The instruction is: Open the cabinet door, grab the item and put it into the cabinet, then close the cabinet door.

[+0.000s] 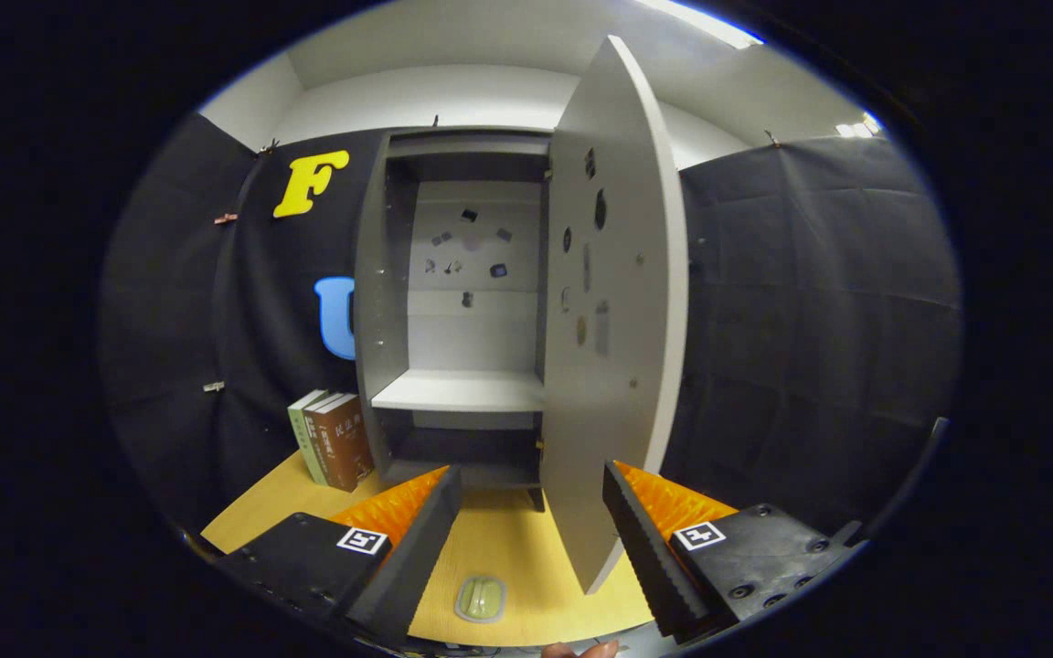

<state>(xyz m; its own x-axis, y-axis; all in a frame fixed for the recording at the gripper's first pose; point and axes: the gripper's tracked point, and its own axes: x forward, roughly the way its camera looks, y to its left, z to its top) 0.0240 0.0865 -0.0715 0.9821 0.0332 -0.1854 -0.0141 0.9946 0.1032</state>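
Observation:
A tall grey cabinet (pixel 398 302) stands on the wooden table against the booth wall. Its door (pixel 613 320) is swung wide open toward me, its free edge reaching down between my fingers, nearer the right one. Inside, a pale shelf (pixel 458 391) sits bare, with small stickers on the back panel. My gripper (pixel 531 489) is open, its fingers spread apart with nothing held. A small pale green oval item (pixel 481 599) lies flat on the table below the fingers, close to me.
Two books (pixel 335 439) stand upright on the table (pixel 252 512) just left of the cabinet. Black cloth walls close off the left and right. A fingertip (pixel 581 651) of a person's hand shows at the near table edge.

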